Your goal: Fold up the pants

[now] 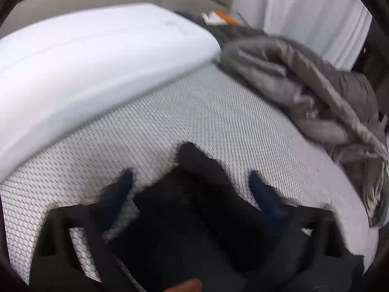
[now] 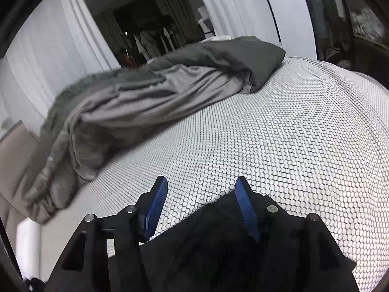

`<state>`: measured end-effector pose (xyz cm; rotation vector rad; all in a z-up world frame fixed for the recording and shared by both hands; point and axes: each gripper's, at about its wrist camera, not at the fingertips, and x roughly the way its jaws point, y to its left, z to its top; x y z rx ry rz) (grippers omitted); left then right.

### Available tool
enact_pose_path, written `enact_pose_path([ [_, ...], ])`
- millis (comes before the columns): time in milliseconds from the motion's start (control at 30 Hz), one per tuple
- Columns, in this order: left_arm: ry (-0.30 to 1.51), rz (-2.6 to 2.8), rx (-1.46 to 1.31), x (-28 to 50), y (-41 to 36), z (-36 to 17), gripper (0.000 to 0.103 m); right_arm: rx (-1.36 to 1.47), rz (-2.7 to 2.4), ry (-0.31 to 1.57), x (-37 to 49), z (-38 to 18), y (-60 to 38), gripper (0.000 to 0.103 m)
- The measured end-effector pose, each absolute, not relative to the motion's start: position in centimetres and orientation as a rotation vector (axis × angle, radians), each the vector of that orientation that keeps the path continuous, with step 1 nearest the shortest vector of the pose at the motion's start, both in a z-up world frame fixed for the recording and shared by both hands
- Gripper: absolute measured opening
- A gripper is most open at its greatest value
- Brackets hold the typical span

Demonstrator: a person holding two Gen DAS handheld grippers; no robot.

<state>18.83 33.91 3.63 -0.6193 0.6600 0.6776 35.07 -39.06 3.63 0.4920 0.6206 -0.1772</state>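
Honeycomb-patterned bedding covers the bed (image 2: pixel 279 126), which fills the middle of both views, with a bunched grey duvet (image 2: pixel 136 102) across the upper left of the right wrist view and a white pillow (image 1: pixel 92 63) in the upper left of the left wrist view. Black pants (image 1: pixel 201 209) lie on the bed at the bottom centre of each view, under and between the fingers.

Both the left gripper (image 1: pixel 190 185) and the right gripper (image 2: pixel 201 206) stand spread apart, their blue fingers (image 2: pixel 158 204) clear of the cloth; neither grips anything.

Judging by this, a fold has just been laid down and let go. How many folds remain cannot be told, since most of the garment is hidden. Next move: find the far edge, pinch both corners, and carry them over evenly.
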Motion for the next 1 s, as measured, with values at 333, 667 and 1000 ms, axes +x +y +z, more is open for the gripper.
enact_pose_path([
  [333,0.679,0.519,-0.715,12.7,30.6,2.7,0.093,0.526,-0.014,0.531,25.6,3.2,-34.7,0.089],
  [667,0.750,0.389,-0.921,13.0,28.1,-3.9,0.057,0.560,0.130,0.594,19.3,0.2,-32.6,0.089],
  [1000,0.671,0.470,-0.941,14.3,29.5,-4.8,0.000,0.687,0.133,0.599,20.2,-1.9,-34.4,0.089],
])
